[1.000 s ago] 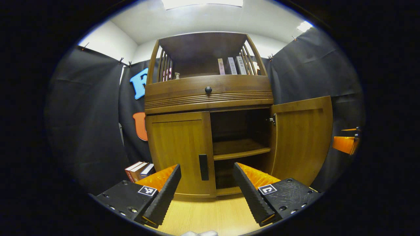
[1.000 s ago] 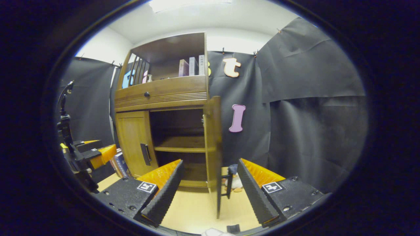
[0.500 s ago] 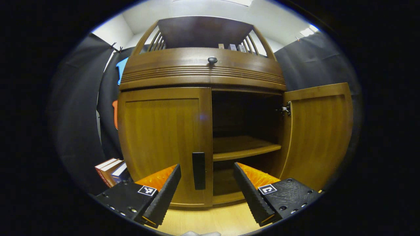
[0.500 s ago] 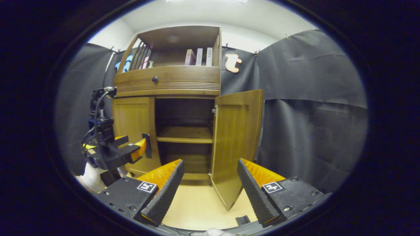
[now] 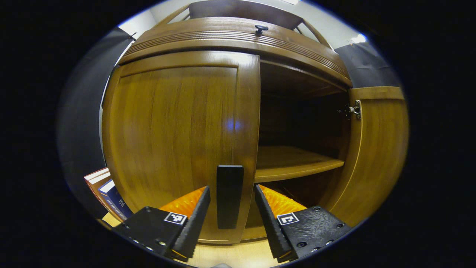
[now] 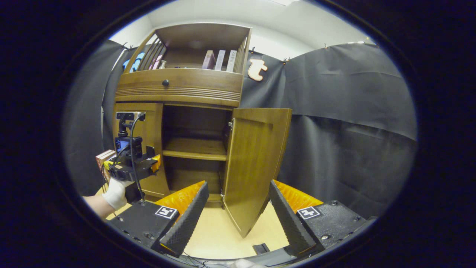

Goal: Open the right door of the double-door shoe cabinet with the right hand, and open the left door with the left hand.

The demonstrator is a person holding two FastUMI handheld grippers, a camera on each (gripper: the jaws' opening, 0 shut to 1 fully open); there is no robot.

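L claw [image 5: 230, 223], left gripper view: fingers spread narrow, the black door handle [image 5: 230, 195] sits right between them, small gap each side, can't tell if either pad touches yet. Handle is upright on the left door [image 5: 174, 137], near its inner edge. Left door looks shut, flush w/ cabinet front. Just ahead-right of claw: open compartment w/ shelf [image 5: 293, 163], dark inside. Farther right, right door [image 5: 375, 149] swung out, hinge [image 5: 353, 109] at its top inner corner. Low left of claw, books [image 5: 108, 190] leaning beside the cabinet. Above, drawer front w/ knob [image 5: 261, 28].

R claw [image 6: 236, 216], right gripper view: fingers wide apart, holding nothing, over light wood floor [image 6: 219, 234]. Right door [image 6: 254, 163] straight ahead btw the fingers, open, bottom corner near claw, not touching. Ahead-left: L claw [image 6: 150, 165] w/ gloved hand [image 6: 115, 193] under it, up against left door [image 6: 148, 149]. Behind: shoe cabinet [image 6: 178, 87], open shelves inside, books [image 6: 219, 59] on the top rack. Black cloth wall [image 6: 346, 123] to the right.
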